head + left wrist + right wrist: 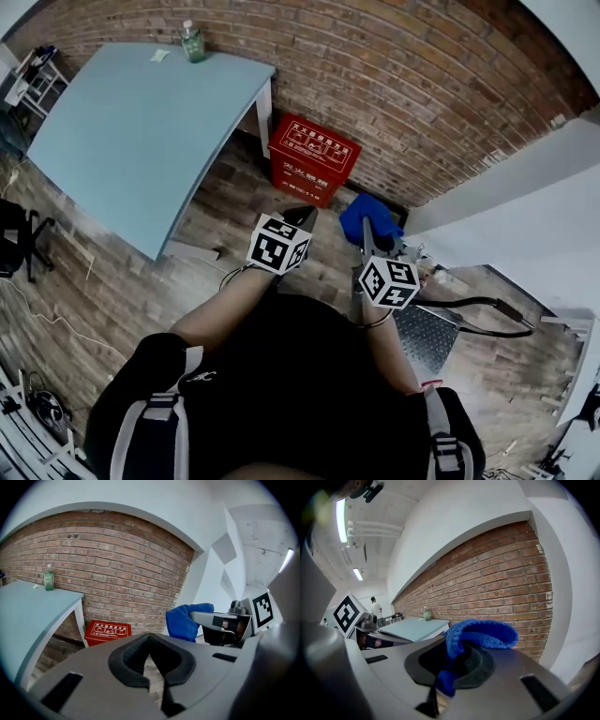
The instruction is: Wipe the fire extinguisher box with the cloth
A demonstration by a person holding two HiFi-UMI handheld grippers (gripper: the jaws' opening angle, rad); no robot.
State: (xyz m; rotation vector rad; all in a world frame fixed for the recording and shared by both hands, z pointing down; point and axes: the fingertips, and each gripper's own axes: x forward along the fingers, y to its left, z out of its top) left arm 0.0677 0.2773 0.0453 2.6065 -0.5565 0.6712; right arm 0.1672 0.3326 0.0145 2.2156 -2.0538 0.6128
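The red fire extinguisher box (313, 157) stands on the floor against the brick wall, next to the table leg; it also shows low in the left gripper view (107, 632). A blue cloth (368, 217) is pinched in my right gripper (367, 242), bunching out of the shut jaws (480, 637). That gripper is held above the floor, short of and right of the box. My left gripper (302, 217) hangs nearer the box, its jaws shut with nothing between them (151, 663). The cloth and right gripper appear at the right of the left gripper view (185, 620).
A light blue table (131, 131) with a green bottle (192, 42) stands left of the box. A brick wall (394, 84) runs behind. A white wall corner (506, 187) and a metal floor plate (427, 337) lie to the right. An office chair (19, 239) is far left.
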